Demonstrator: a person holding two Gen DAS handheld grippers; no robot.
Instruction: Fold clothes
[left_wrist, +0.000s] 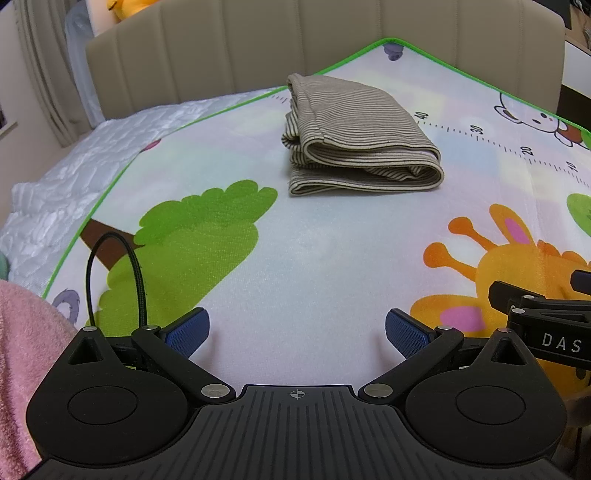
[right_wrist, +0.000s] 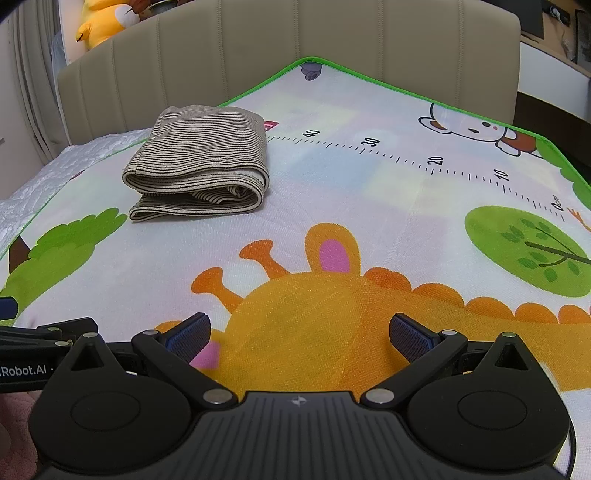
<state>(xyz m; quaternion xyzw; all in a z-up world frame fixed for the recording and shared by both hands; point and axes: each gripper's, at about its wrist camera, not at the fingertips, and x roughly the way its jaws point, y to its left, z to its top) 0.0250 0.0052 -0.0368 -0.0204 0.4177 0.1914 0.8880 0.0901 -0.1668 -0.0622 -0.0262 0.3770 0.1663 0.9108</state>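
A beige striped garment (left_wrist: 354, 136) lies folded in a thick stack on the cartoon play mat (left_wrist: 295, 258), toward the headboard. In the right wrist view the same folded garment (right_wrist: 203, 166) sits at the far left of the mat (right_wrist: 369, 206). My left gripper (left_wrist: 297, 330) is open, well short of the garment, with only mat between its blue pads. My right gripper (right_wrist: 299, 334) is open too, hovering over the orange giraffe print with nothing held. Part of the right gripper's body shows at the right edge of the left wrist view.
A beige padded headboard (left_wrist: 295, 37) stands behind the mat. White quilted bedding (left_wrist: 74, 177) lies left of the mat's green edge. Pink fleece fabric (left_wrist: 18, 369) fills the near left corner. A yellow plush toy (right_wrist: 99, 22) sits behind the headboard.
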